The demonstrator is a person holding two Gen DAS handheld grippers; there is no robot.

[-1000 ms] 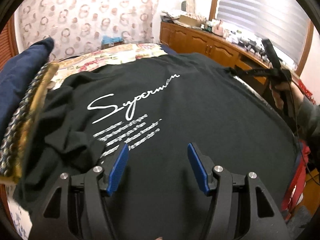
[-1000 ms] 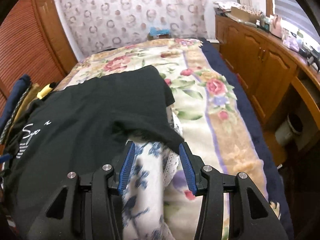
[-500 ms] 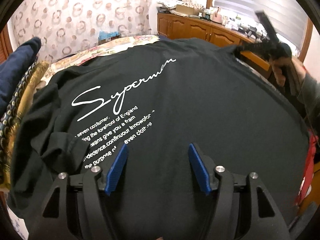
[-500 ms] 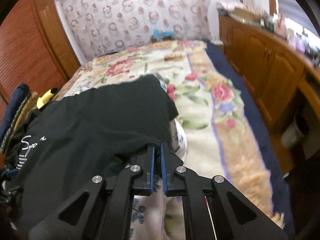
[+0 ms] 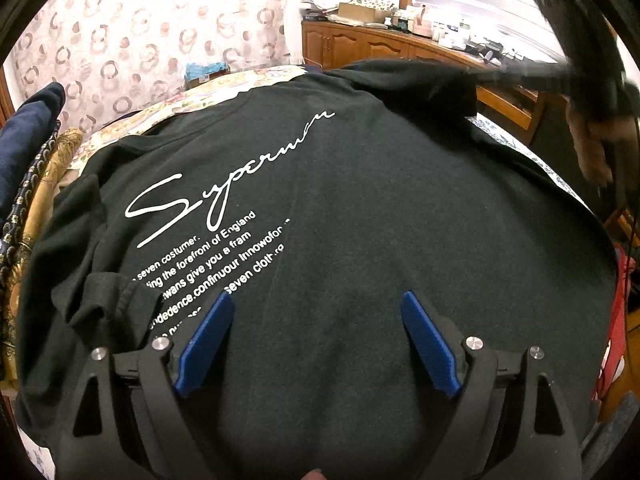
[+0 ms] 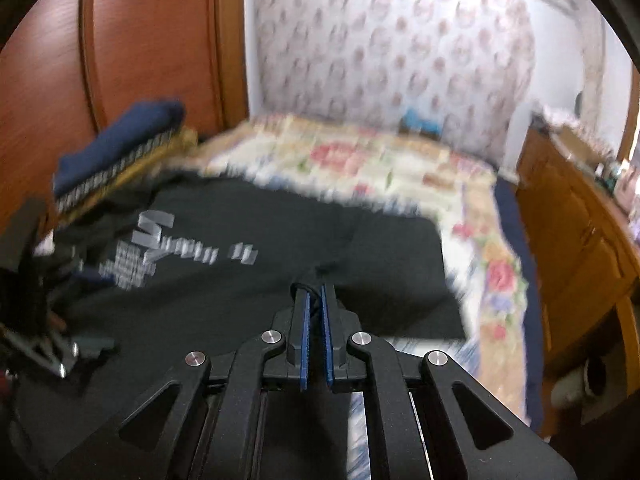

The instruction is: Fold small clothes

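A black T-shirt (image 5: 360, 208) with white script lettering lies spread over the bed and fills most of the left wrist view. My left gripper (image 5: 316, 320) hovers over its lower middle with the jaws opening wide and only flat cloth under them. In the right wrist view my right gripper (image 6: 314, 292) is shut on a pinched fold of the black T-shirt (image 6: 248, 280), lifting its sleeve side over the body of the shirt. That view is blurred by motion. The right gripper (image 5: 492, 76) also shows blurred at the upper right of the left wrist view, with a hand behind it.
A stack of folded clothes (image 5: 28, 152), navy on top, sits left of the shirt, also seen as the stack (image 6: 120, 148). The floral bedspread (image 6: 360, 160) extends beyond. Wooden cabinets (image 5: 360, 46) with clutter run along the right; a wooden door (image 6: 120, 40) stands at left.
My right gripper shut on the shirt's sleeve edge and carried it up and left over the shirt. The left gripper's jaws spread wider, staying in place over the shirt.
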